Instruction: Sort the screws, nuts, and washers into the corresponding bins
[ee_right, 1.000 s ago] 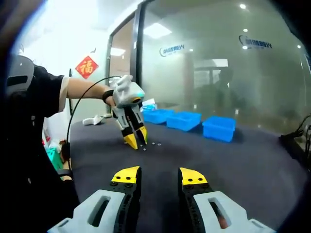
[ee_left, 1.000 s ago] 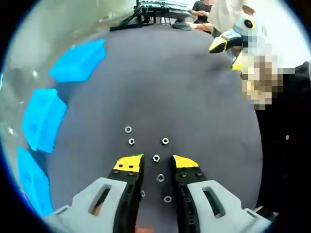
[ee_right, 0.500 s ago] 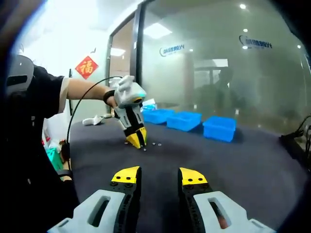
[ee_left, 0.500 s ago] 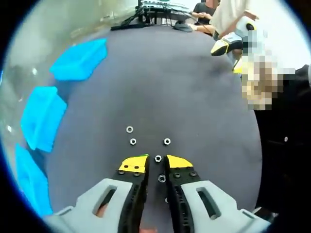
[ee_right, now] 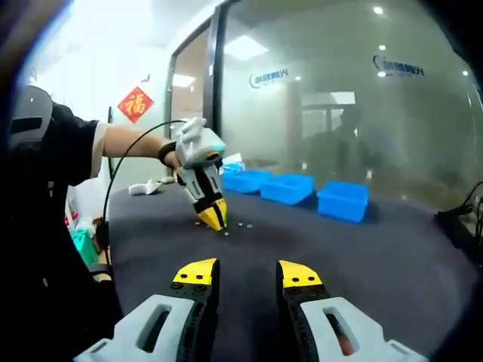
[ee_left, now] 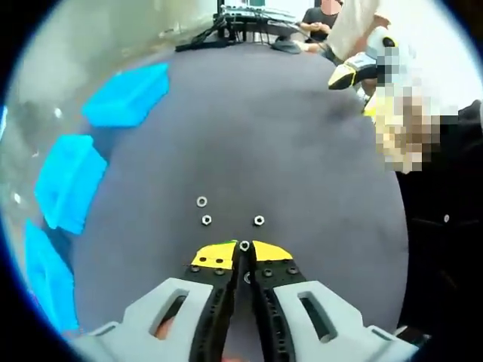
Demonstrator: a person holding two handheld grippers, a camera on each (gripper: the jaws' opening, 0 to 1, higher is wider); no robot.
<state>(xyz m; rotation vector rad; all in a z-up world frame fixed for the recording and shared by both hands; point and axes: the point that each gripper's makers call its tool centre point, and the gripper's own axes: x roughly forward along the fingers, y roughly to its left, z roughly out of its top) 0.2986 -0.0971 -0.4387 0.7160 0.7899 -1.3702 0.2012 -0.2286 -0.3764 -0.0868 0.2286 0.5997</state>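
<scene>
Left gripper (ee_left: 243, 251): clenched on a nut (ee_left: 244, 245).
Right gripper (ee_right: 243, 273): released, bare mat (ee_right: 362, 249) ahead.
Bins (ee_right: 288, 188): beyond, along the mat's far edge.
Writing: wall logo, unreadable.

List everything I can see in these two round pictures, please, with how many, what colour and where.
Bins: three, bright blue, in a row along the table's edge by the glass wall.
Table: one, dark grey, under everything.
Loose nuts or washers: three, silver, lying on the table just ahead of the left gripper's tips.
Nut: one, silver, pinched at the left gripper's yellow tips.
Red square decoration: one, on the far wall, in the right gripper view.
Cables and gear: black, at the table's far end.
Left gripper: grey with yellow tips, jaws closed.
Right gripper: grey with yellow tips, jaws apart, above the table.
</scene>
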